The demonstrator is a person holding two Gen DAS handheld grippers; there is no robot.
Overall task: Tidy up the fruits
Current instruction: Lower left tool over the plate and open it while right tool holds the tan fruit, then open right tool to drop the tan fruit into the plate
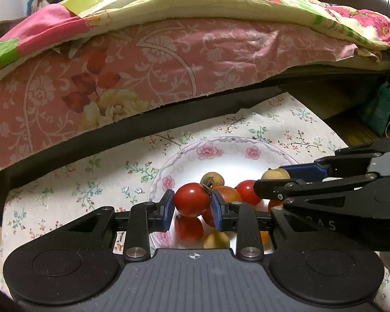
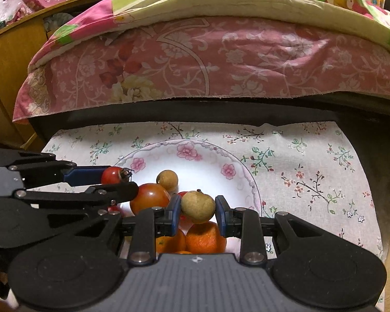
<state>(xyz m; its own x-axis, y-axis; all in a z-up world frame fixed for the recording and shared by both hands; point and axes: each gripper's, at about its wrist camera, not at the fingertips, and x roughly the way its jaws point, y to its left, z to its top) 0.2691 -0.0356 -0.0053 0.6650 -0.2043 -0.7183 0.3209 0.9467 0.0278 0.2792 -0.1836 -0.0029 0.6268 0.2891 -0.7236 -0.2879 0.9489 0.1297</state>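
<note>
A white plate with pink flowers (image 1: 221, 153) (image 2: 195, 161) holds cherry tomatoes, tan longans and small oranges. My left gripper (image 1: 192, 205) is shut on a red cherry tomato (image 1: 191, 199) with a dry stem, just above the plate; it shows at the left in the right wrist view, tomato (image 2: 111, 175) between its blue pads. My right gripper (image 2: 198, 212) is shut on a tan longan (image 2: 198, 206) over two oranges (image 2: 205, 238). In the left wrist view it comes in from the right with the longan (image 1: 275, 174) at its tip.
The plate stands on a white flowered cloth (image 2: 312, 176) over a low table. Behind it a pink floral bedspread (image 1: 143, 67) hangs over a dark bed edge. A wooden cabinet (image 2: 10, 59) is at the far left. Another longan (image 2: 167, 179) and a large tomato (image 2: 149, 199) lie in the plate.
</note>
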